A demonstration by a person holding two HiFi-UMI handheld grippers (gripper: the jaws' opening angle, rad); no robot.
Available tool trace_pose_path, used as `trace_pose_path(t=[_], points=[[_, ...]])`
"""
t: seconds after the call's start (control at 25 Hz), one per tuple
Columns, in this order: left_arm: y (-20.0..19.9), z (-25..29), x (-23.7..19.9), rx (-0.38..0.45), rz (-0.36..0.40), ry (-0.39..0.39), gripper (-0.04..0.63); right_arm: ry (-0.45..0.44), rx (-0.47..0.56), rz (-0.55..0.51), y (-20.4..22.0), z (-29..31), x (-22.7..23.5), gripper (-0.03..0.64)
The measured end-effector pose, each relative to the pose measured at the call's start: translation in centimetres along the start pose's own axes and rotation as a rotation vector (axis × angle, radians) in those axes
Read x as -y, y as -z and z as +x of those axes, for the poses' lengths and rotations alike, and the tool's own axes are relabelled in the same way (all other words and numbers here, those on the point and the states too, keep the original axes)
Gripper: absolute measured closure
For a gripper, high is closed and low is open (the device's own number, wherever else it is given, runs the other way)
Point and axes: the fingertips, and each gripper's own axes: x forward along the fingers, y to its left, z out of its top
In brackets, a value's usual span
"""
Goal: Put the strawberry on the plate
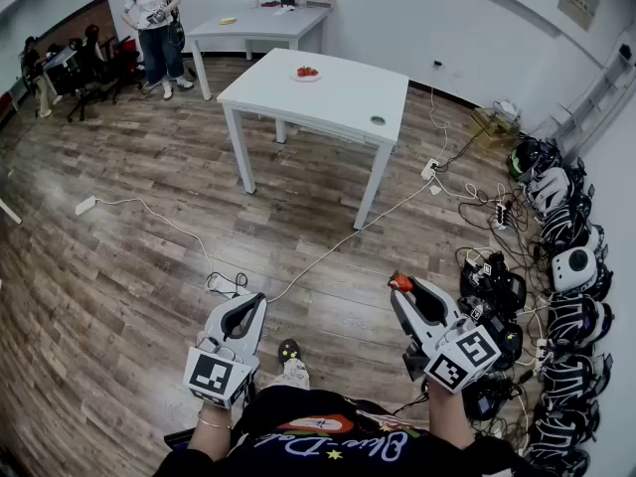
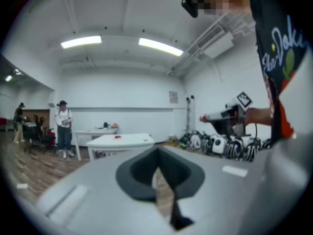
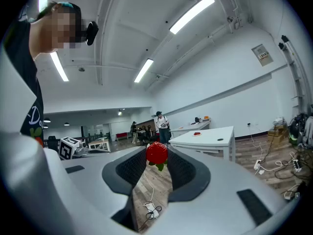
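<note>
Right hand-held gripper [image 3: 157, 151] pinches strawberry [image 3: 157, 153], leafy end down, long axis upright.

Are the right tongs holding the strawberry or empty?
Holding it. In the right gripper view the strawberry sits pinched between the tips of the right tongs; the head view shows it there too.

Open wooden floor [image 1: 129, 217], crossed by a white cable [image 1: 328, 249], leads to the white table [image 1: 328, 102], whose near edge stands free; headsets [image 1: 571, 266] crowd the floor at right.
</note>
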Motion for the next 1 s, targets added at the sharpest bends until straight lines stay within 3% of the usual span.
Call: trace_pose_path(t=[0.16, 0.44, 0.72, 0.84, 1.0], points=[[-1.5, 4.8, -7.1, 0.023, 0.012, 0.019, 0.597, -0.021, 0.008, -0.030, -2.1, 8.5, 1.1, 0.476], [-1.3, 13.3, -14.2, 0.027, -0.087, 0.073, 0.597, -0.028, -0.027, 0.033, -1.8, 19.1, 4.9, 0.476], [-2.2, 27.0, -20.5, 0.030, -0.056, 0.148, 0.597, -0.030, -0.012, 0.048, -3.3, 30.8, 15.1, 0.476], [-3.2, 33.1, -23.9, 0.025, -0.047, 0.134, 0.597, -0.041, 0.003, 0.046, -5.1, 36.6, 20.2, 0.476], [-4.6, 40.3, -27.9, 0.039, -0.031, 0.103, 0.597, -0.054, -0.018, -0.086, -7.5, 43.9, 25.9, 0.476]])
